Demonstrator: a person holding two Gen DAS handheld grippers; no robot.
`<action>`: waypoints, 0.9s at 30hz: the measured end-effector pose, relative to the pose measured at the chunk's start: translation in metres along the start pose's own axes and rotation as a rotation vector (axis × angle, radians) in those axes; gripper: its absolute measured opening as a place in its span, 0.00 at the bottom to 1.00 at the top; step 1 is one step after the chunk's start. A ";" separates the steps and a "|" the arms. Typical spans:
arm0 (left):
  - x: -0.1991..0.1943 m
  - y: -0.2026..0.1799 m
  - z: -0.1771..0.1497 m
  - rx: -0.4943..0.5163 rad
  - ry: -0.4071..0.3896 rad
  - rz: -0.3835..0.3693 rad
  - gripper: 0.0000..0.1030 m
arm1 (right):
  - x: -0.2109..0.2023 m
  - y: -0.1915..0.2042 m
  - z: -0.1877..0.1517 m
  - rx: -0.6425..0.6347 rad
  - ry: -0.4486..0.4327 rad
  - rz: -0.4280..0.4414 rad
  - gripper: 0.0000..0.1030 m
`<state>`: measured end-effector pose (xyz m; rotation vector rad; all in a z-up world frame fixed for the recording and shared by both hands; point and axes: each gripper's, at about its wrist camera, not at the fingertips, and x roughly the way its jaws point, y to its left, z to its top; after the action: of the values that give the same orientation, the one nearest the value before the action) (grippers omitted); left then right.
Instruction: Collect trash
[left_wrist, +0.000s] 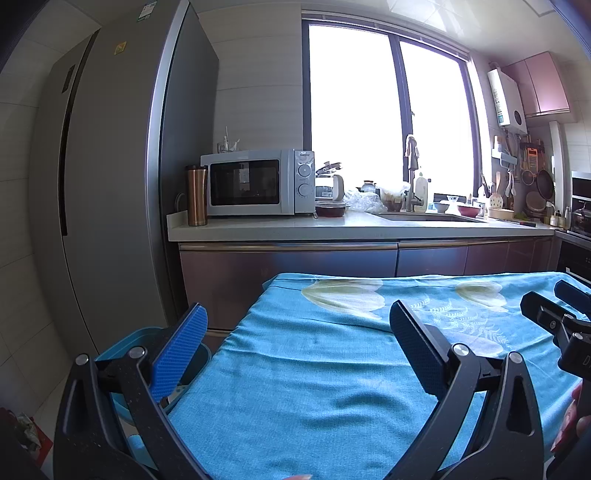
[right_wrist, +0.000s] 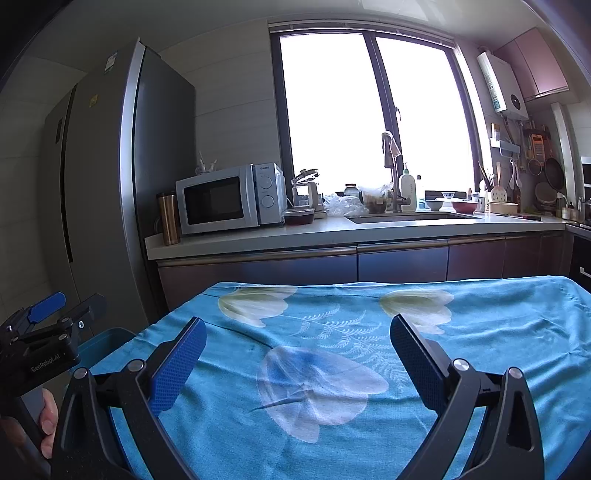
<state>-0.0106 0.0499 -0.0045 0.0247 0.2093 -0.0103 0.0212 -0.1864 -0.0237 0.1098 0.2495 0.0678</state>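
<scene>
Now your left tongs (left_wrist: 299, 328) and right tongs (right_wrist: 297, 334) both spread wide, holding nothing, side by side above tabletop under blue flowered cloth (right_wrist: 480, 354). Blue bin (left_wrist: 147, 338) sits beside tabletop's left edge, just under left tongs. Trash itself not visible on cloth.
</scene>
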 end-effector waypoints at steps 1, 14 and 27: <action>0.000 0.000 0.000 0.000 -0.001 0.000 0.95 | 0.000 0.000 0.000 0.000 0.001 0.001 0.94; 0.000 -0.001 0.001 -0.001 -0.003 0.000 0.95 | 0.002 -0.003 0.001 0.005 0.005 0.000 0.94; 0.001 -0.003 0.001 0.006 -0.006 0.003 0.95 | 0.002 -0.003 0.002 0.008 0.002 -0.002 0.94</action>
<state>-0.0095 0.0466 -0.0033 0.0309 0.2032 -0.0077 0.0237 -0.1896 -0.0223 0.1174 0.2521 0.0650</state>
